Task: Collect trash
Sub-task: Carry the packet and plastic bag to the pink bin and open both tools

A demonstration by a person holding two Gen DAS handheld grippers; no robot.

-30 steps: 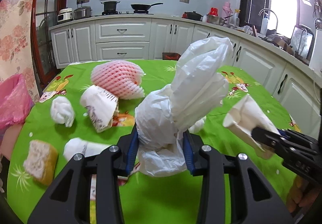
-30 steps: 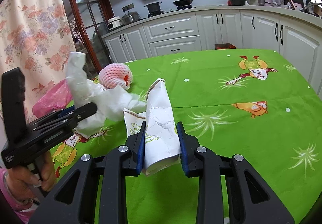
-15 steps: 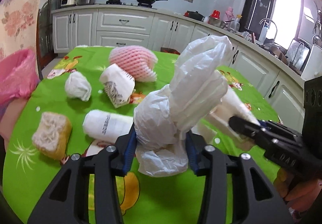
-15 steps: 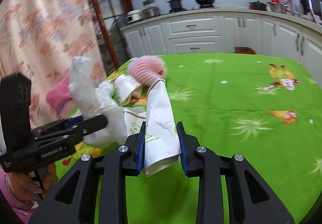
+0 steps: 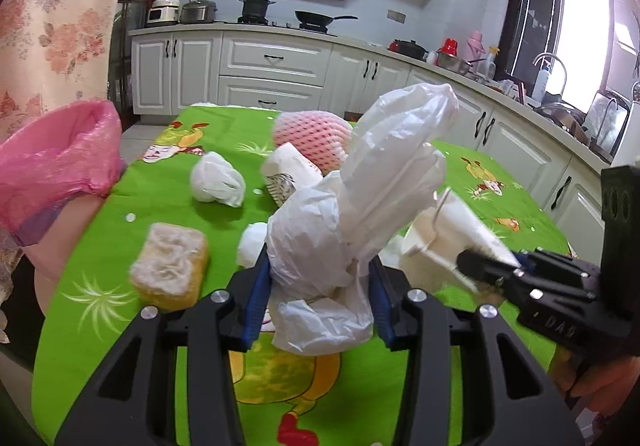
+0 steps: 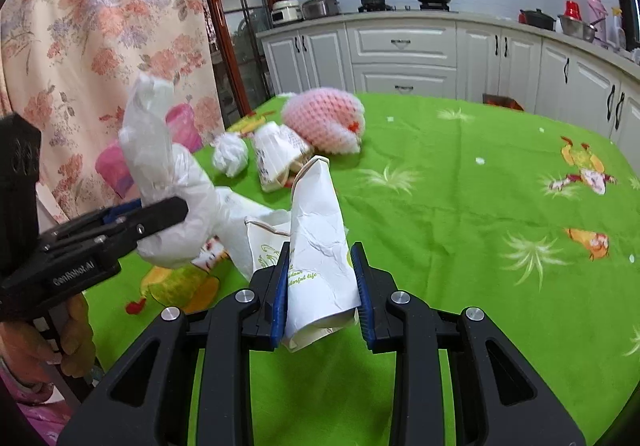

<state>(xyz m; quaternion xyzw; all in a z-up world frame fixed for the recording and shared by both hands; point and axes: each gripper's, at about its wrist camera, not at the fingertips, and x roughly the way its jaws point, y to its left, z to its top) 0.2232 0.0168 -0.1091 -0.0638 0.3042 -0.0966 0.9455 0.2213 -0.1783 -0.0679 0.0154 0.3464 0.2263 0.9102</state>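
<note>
Currently the left tool (image 5: pixel 318 300) is closing on a plastic bag (image 5: pixel 360 201); the right tool (image 6: pixel 322 296) clamps a paper bag (image 6: pixel 318 242). Neither is binned; more trash remains on the table (image 6: pixel 460 205).

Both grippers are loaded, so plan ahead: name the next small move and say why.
Probably carry the left gripper across to the pink bag at the table's left edge. Its jaws are closing on the white plastic bag, and the right gripper already pinches a crumpled paper cup. More trash lies on the green tablecloth.
</note>
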